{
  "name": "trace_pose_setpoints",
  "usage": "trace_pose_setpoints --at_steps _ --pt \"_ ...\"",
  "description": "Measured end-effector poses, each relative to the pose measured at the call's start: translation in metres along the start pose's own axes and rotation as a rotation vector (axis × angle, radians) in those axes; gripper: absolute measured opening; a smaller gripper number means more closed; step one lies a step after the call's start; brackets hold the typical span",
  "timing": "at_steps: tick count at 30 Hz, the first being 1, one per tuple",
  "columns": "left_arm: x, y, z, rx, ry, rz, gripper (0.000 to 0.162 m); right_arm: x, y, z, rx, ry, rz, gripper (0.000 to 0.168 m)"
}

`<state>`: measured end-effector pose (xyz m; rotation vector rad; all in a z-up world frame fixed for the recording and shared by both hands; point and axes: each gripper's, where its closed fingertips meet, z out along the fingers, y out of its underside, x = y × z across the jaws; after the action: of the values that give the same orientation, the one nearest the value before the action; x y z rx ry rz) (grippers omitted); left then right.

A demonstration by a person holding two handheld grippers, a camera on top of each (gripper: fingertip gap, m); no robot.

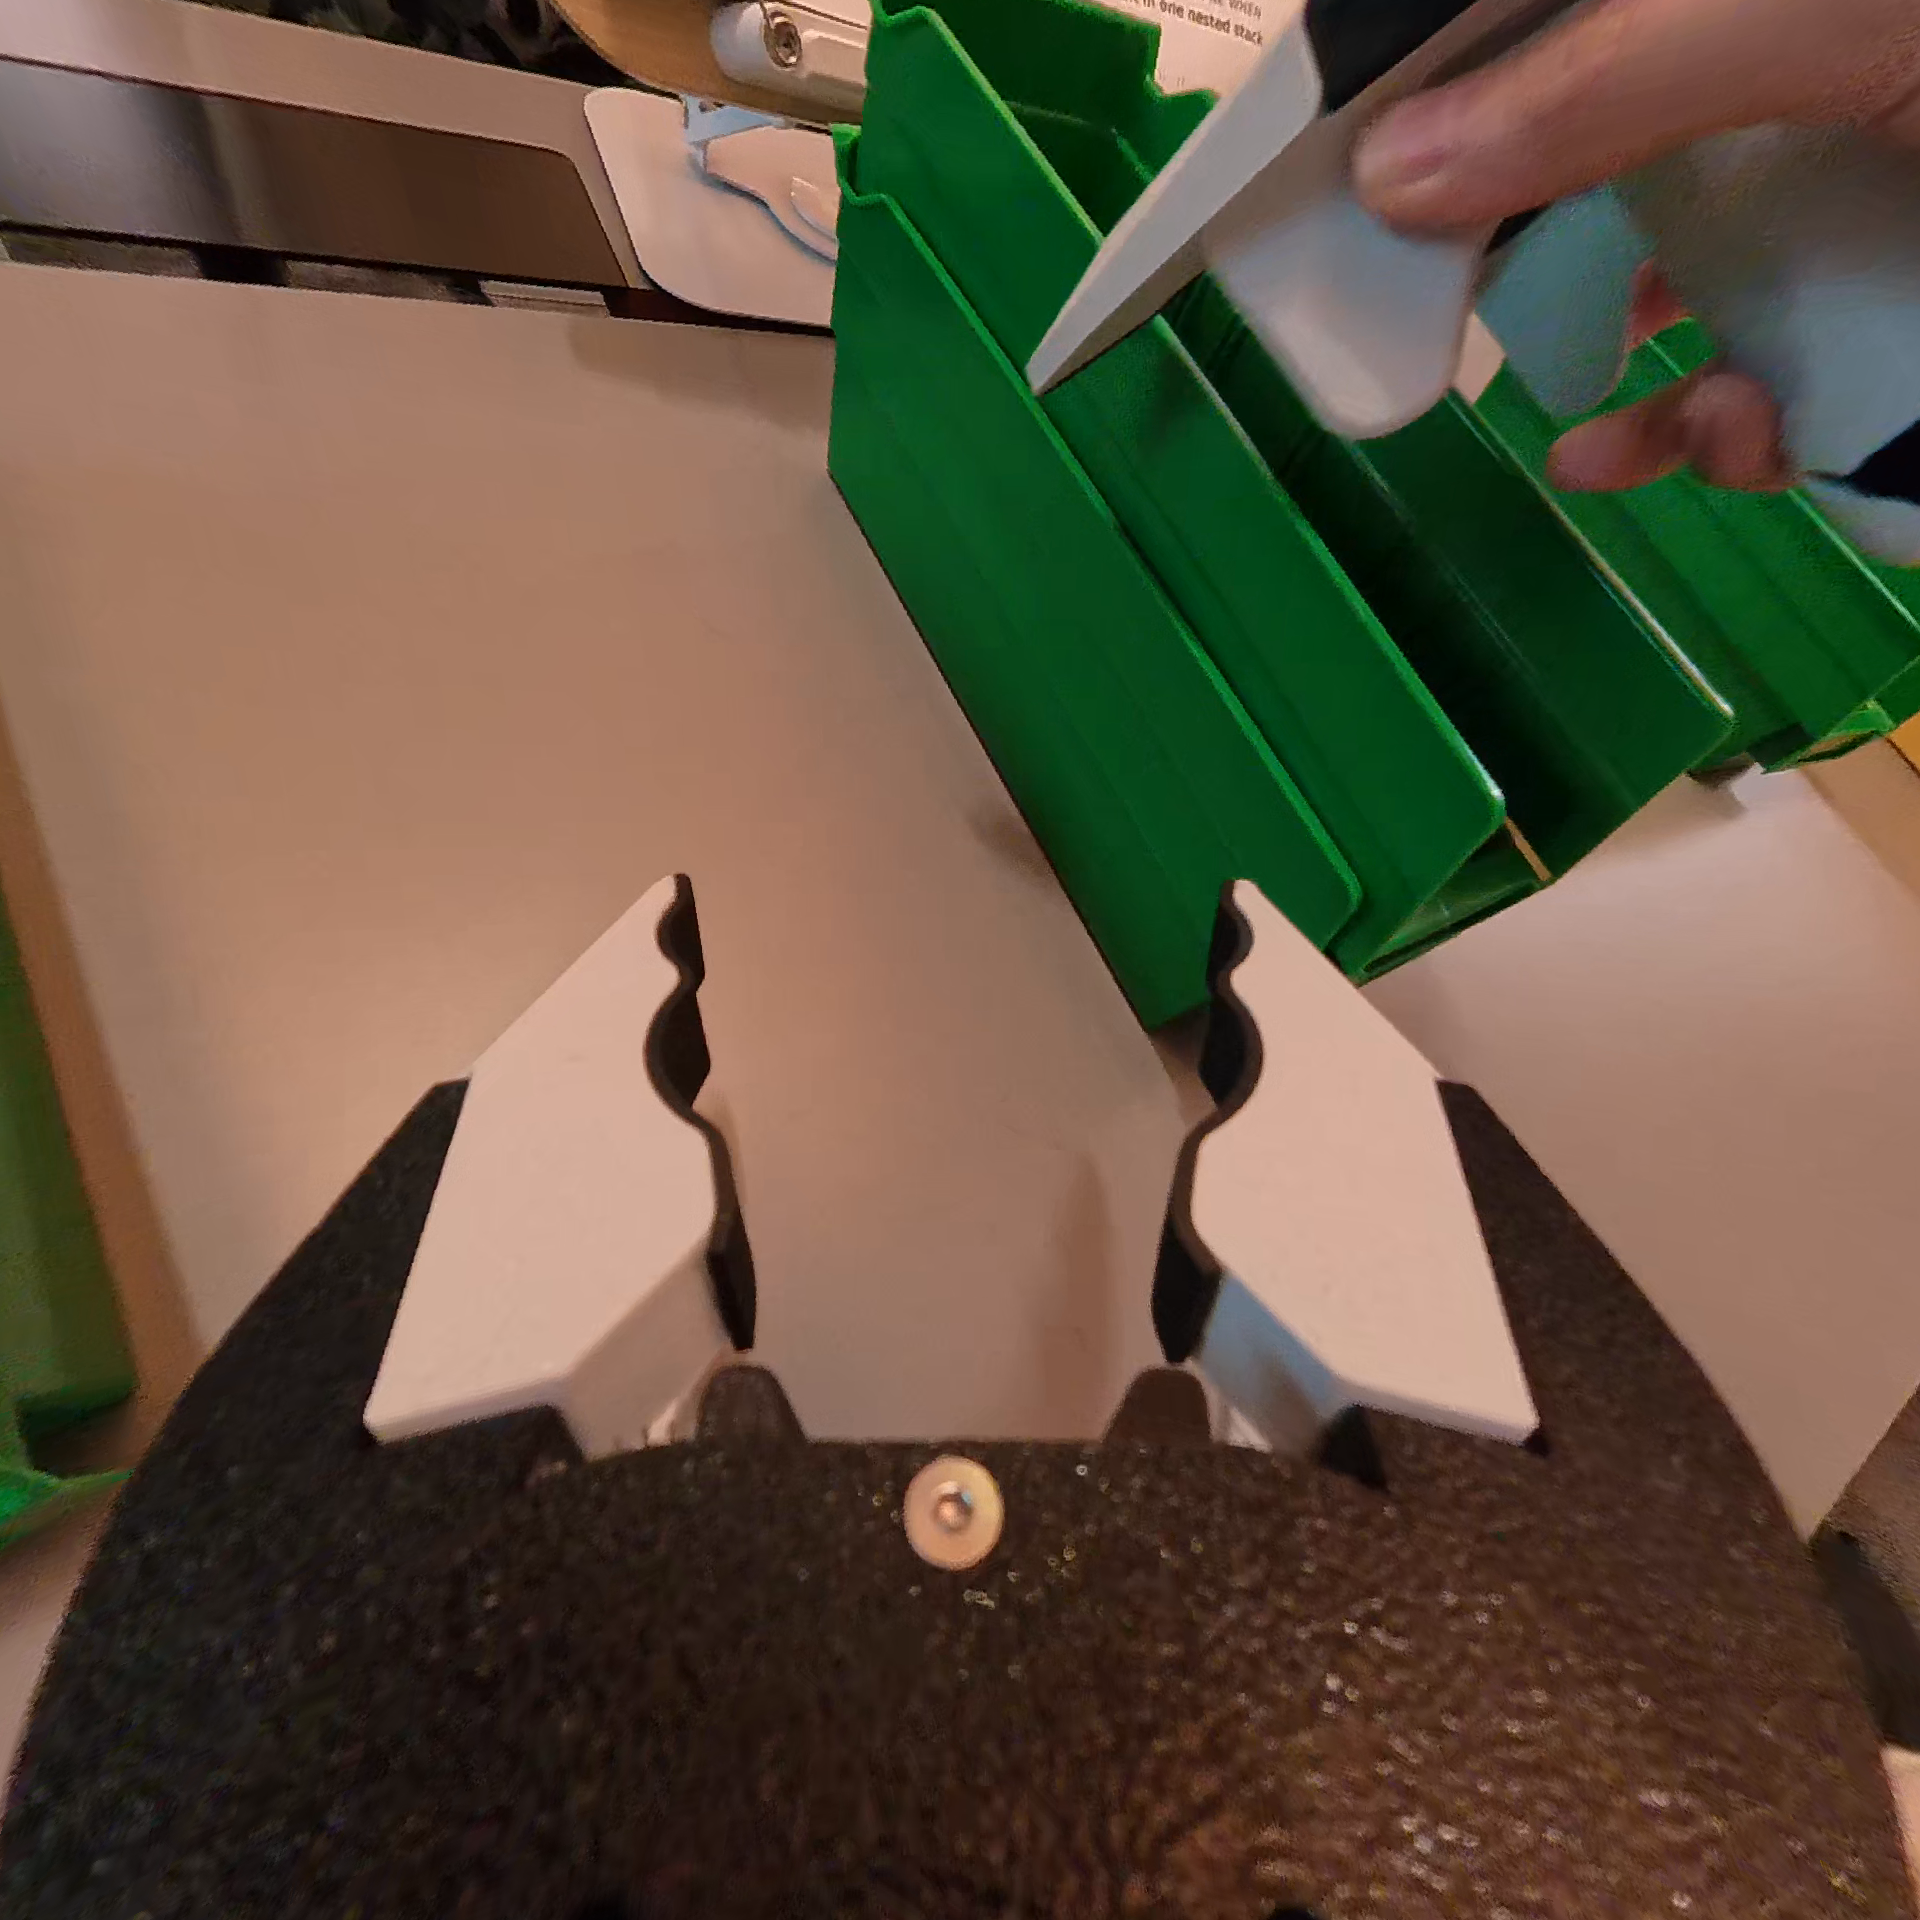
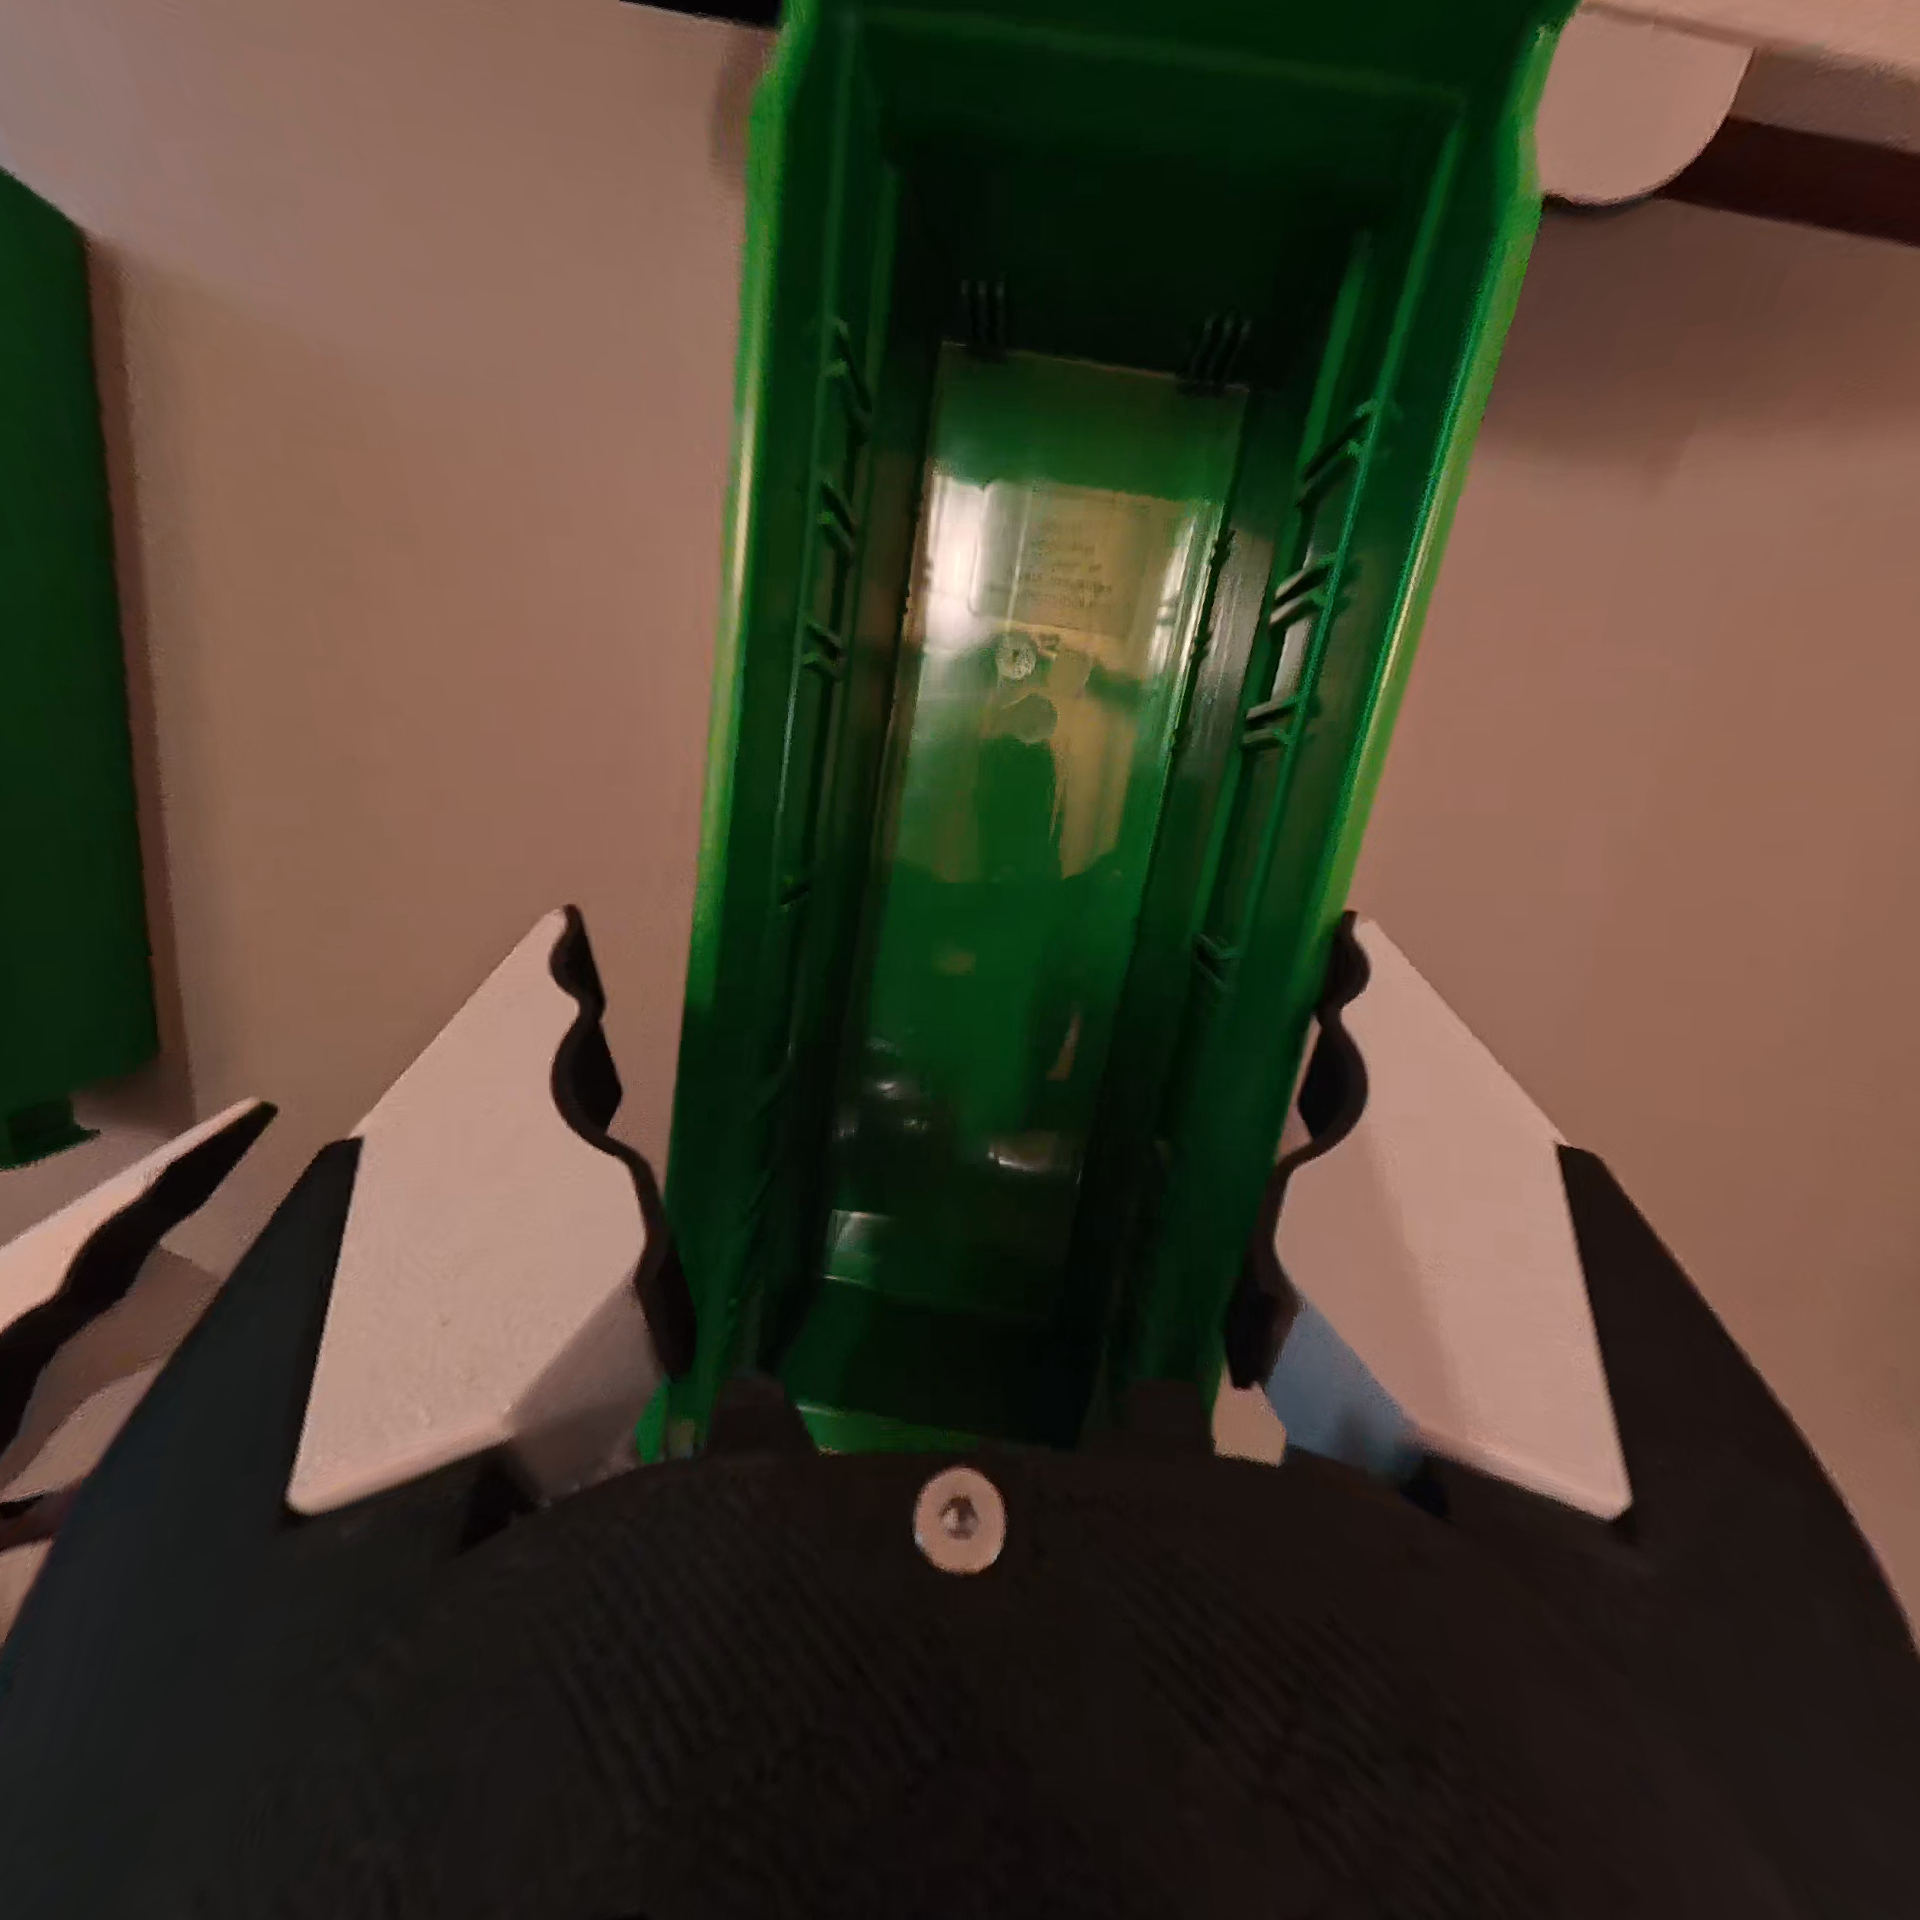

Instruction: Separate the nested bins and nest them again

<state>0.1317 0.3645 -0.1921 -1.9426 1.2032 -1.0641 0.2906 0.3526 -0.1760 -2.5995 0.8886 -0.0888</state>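
Observation:
Two green bins sit one inside the other on the beige table, at the upper right of the left wrist view. The outer bin [image 1: 1039, 665] rests on the table. The inner bin [image 1: 1278, 644] stands higher, its rim above the outer one. A white finger of my right gripper [image 1: 1164, 229], held by a hand [image 1: 1621, 114], lies against the inner bin's side. In the right wrist view my right gripper [image 2: 958, 920] is shut on the inner bin [image 2: 1049, 727], one pad on each long wall. My left gripper [image 1: 956, 894] is open and empty, just left of the outer bin's near corner.
Another green bin [image 2: 62, 675] stands at the left edge of the table, seen blurred in the left wrist view [image 1: 52, 1195]. A white sheet [image 1: 717, 208] and a metal ledge [image 1: 312, 156] lie behind the table [image 1: 416, 623]. My left gripper's finger [image 2: 114, 1195] shows at lower left.

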Motion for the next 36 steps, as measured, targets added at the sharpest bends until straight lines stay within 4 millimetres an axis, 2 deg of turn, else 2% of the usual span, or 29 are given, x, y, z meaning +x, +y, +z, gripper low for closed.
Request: trace_pose_setpoints --at_steps 2,6,9,11,13,17,20,23,27,30,32,36 --pt "-0.002 -0.003 -0.002 0.013 -0.015 0.006 0.096 -0.002 -0.005 -0.014 0.036 -0.014 -0.046 0.125" --pt "-0.008 -0.009 -0.009 0.049 -0.038 -0.011 0.096 -0.009 -0.018 -0.049 0.154 -0.118 -0.090 0.123" --pt "-0.015 -0.013 -0.015 0.064 -0.060 -0.021 0.096 0.000 -0.026 -0.075 0.244 -0.177 -0.075 0.119" --pt "-0.021 -0.015 -0.020 0.071 -0.085 -0.021 0.096 0.013 -0.026 -0.090 0.311 -0.183 -0.083 0.117" --pt "-0.027 -0.019 -0.028 0.088 -0.106 -0.030 0.096 0.029 -0.020 -0.103 0.386 -0.178 -0.101 0.116" --pt "-0.036 -0.029 -0.047 0.135 -0.123 -0.050 0.099 0.056 0.013 -0.119 0.528 -0.239 -0.131 0.113" --pt "-0.049 -0.034 -0.057 0.118 -0.146 -0.019 0.101 0.085 0.045 -0.120 0.644 -0.238 -0.147 0.113" --pt "-0.087 -0.044 -0.072 0.026 -0.302 0.016 0.112 0.108 0.080 -0.110 0.724 -0.258 -0.166 0.111" --pt "-0.127 -0.081 -0.085 -0.048 -0.403 0.103 0.127 0.123 0.108 -0.100 0.815 -0.330 -0.122 0.114" --pt "-0.162 -0.095 -0.084 -0.215 -0.502 0.127 0.132 0.127 0.116 -0.095 0.874 -0.364 -0.106 0.116" --pt "-0.181 -0.100 -0.076 -0.303 -0.534 0.110 0.136 0.128 0.117 -0.092 0.895 -0.367 -0.113 0.119" --pt "-0.204 -0.090 -0.057 -0.481 -0.529 0.050 0.136 0.124 0.116 -0.090 0.938 -0.367 -0.159 0.119"
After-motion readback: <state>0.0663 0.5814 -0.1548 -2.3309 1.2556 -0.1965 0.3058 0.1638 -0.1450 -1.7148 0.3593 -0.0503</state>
